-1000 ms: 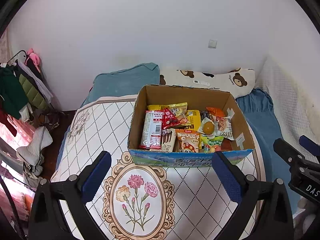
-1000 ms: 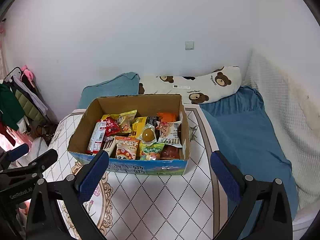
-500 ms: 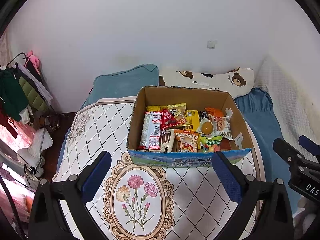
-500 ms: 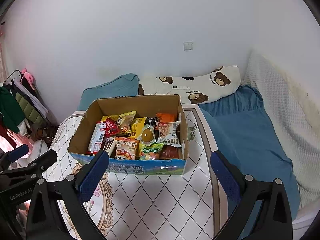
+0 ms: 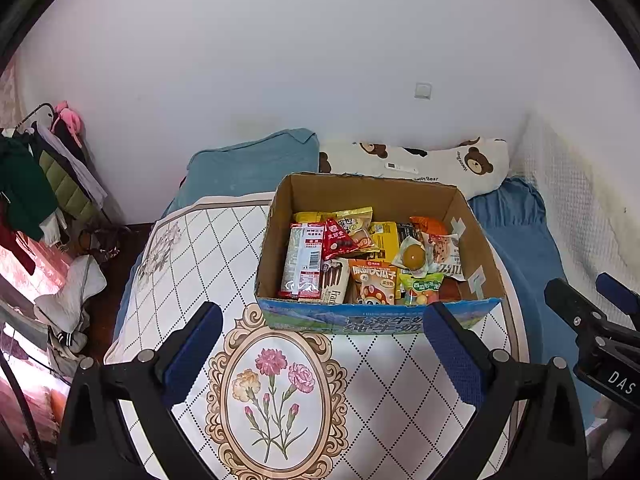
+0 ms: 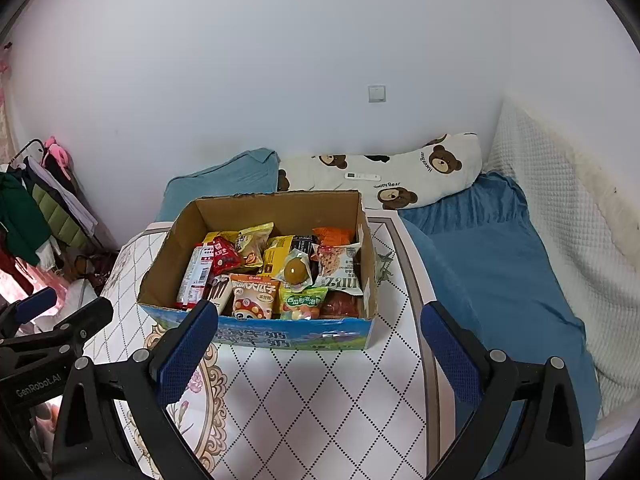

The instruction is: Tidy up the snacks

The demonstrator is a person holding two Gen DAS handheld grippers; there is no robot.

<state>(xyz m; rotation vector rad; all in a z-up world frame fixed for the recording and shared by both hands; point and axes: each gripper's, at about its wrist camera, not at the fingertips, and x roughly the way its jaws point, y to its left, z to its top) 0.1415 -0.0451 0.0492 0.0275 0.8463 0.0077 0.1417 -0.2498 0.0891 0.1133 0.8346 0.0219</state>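
An open cardboard box (image 5: 272, 240) with a blue printed front sits on a white diamond-patterned cloth; it also shows in the right wrist view (image 6: 168, 256). It holds several snack packets, among them a red-white packet (image 5: 302, 264), an orange seed packet (image 5: 374, 282) and a wrapped yellow egg (image 5: 414, 257). My left gripper (image 5: 320, 344) is open and empty, just in front of the box. My right gripper (image 6: 316, 344) is open and empty, in front of the box and slightly right.
The white cloth with a flower medallion (image 5: 272, 392) covers a bed. A teal pillow (image 5: 248, 164) and a bear-print pillow (image 6: 400, 176) lie behind the box. A blue blanket (image 6: 492, 264) lies to the right. Clothes hang on a rack (image 5: 36, 184) at left.
Both grippers have drifted slightly, so the box sits a little lower and closer in view. Both stay open. Nothing in the box has moved.
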